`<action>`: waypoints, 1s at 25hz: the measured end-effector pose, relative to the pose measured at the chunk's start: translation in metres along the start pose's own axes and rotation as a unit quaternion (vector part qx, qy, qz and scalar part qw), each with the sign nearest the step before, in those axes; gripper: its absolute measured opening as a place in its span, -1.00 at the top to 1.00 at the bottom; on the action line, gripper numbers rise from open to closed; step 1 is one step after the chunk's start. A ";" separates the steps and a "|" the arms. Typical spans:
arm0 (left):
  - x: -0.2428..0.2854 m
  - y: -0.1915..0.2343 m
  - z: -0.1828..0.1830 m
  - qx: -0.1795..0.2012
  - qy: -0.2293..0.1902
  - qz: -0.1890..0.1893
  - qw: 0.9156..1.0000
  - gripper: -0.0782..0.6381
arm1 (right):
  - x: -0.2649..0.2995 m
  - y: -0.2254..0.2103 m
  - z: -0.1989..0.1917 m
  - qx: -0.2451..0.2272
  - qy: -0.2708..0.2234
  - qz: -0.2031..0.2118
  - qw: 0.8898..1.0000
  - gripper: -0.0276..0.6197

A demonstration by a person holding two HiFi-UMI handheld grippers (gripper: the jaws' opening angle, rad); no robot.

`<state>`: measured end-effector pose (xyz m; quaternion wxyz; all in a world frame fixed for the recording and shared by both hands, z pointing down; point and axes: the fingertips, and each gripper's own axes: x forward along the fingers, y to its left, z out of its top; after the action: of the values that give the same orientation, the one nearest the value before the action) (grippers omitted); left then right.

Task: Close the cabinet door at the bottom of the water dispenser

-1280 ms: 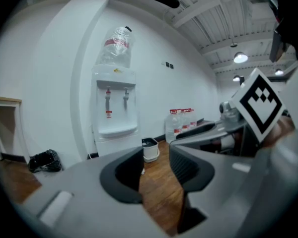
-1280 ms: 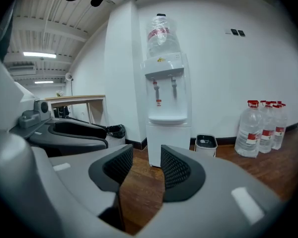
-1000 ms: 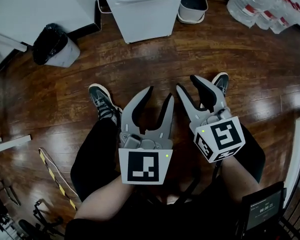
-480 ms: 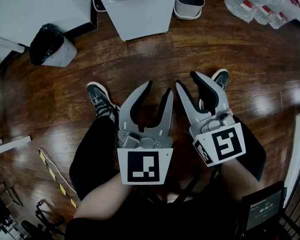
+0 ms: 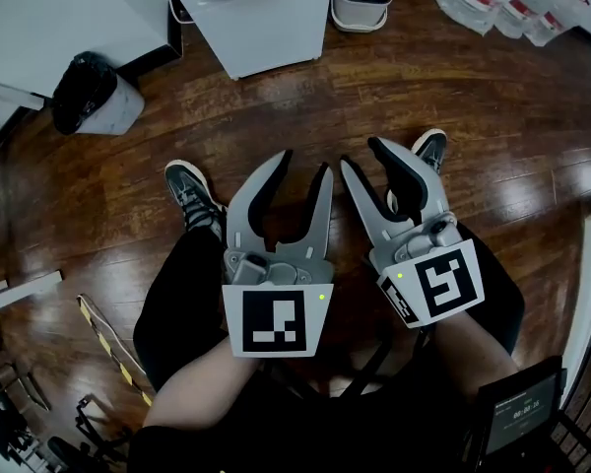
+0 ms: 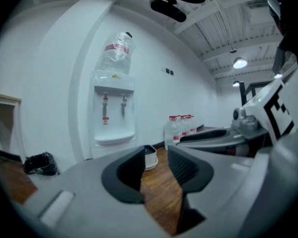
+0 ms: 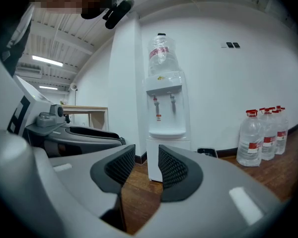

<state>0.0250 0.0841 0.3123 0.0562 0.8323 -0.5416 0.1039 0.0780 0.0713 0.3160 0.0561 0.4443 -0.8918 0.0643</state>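
left gripper [image 5: 302, 166], right gripper [image 5: 362, 156]: jaws stood apart, had just been closing, nothing between either pair. water dispenser [image 5: 261, 13]: stood at the wall, well ahead of both. cabinet door [image 5: 266, 47] at its base: not yet reached.

Both pairs of jaws had just been closing. The left gripper [image 5: 303, 164] narrowed its gap slightly, with nothing between the jaws. The right gripper [image 5: 362, 156] narrowed further, also with nothing between them. In the head view both grippers sat a little further left than a second before. The water dispenser [image 5: 261, 18], the black-bagged bin [image 5: 84, 92] and the water bottles [image 5: 502, 3] had shifted up and left in that view.
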 end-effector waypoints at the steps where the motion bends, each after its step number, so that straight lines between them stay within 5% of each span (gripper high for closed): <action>1: 0.000 0.000 0.001 0.001 -0.002 -0.001 1.000 0.32 | 0.000 0.000 0.000 -0.001 0.000 0.000 1.000 0.45; 25: 0.003 0.002 0.003 0.024 -0.006 0.007 1.000 0.33 | -0.001 0.006 0.004 -0.013 -0.010 0.016 1.000 0.46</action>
<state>0.0246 0.0799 0.3096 0.0322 0.8303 -0.5449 0.1124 0.0732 0.0751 0.3117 0.0521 0.4298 -0.9001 0.0488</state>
